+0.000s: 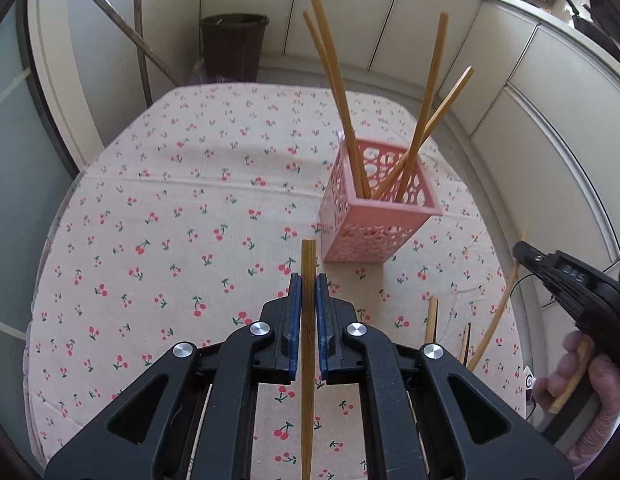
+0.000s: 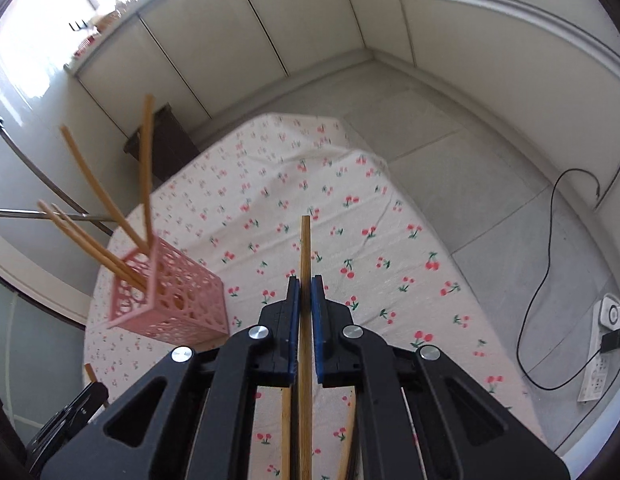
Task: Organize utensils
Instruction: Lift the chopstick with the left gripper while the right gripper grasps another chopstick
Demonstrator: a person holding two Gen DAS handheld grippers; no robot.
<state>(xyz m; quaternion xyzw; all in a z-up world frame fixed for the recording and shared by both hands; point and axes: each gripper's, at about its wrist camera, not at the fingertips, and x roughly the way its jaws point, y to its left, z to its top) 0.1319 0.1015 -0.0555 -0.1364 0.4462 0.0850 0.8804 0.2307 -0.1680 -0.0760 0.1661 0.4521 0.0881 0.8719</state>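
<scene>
Left wrist view: my left gripper point(image 1: 308, 280) is clamped on a single bamboo chopstick point(image 1: 308, 280), its long axis running straight along the fingers, blunt square end pointing away from me, thin end toward me. Ahead, toward the worktop's point(image 1: 169, 200) right edge, stands a pink plastic holder point(image 1: 374, 224), square, with walls pierced by round holes. Four more bamboo chopsticks point(image 1: 338, 92) lean in it, fanning upward. The worktop is covered in cream cloth printed with red cherries. At the right border I see the right gripper point(image 1: 570, 280) in a person's hand point(image 1: 570, 376); small pale markings on it are unreadable.

Right wrist view: my right gripper point(image 2: 305, 292) is clamped on another chopstick point(image 2: 305, 248), also lying along the fingers, end pointing away. The pink holder point(image 2: 169, 300) sits near the worktop's point(image 2: 390, 240) left edge.
</scene>
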